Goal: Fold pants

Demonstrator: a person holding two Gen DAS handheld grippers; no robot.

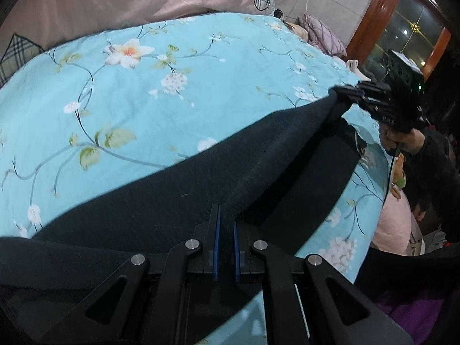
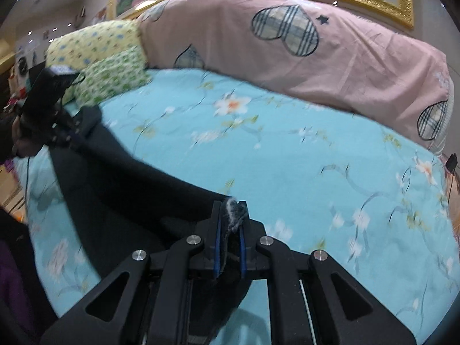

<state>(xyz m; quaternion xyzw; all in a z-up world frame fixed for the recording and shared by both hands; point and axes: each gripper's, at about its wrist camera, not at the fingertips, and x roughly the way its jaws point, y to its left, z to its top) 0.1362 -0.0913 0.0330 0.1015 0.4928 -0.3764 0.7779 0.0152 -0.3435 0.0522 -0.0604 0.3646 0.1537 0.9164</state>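
The dark pants (image 1: 178, 195) hang stretched above the turquoise flowered bed sheet (image 1: 120, 109). My left gripper (image 1: 225, 221) is shut on one edge of the pants. My right gripper (image 1: 340, 95) shows at the right of the left wrist view, shut on the other end of the same edge. In the right wrist view my right gripper (image 2: 230, 218) pinches a frayed corner of the pants (image 2: 120, 181), and my left gripper (image 2: 77, 132) holds the far end at the left.
A pink quilt with plaid hearts (image 2: 287, 51) lies along the back of the bed. Yellow and green pillows (image 2: 109, 66) sit at its left end. A wooden framed cabinet (image 1: 402, 28) stands beyond the bed. A pink bundle (image 1: 394, 224) lies at the bed's right edge.
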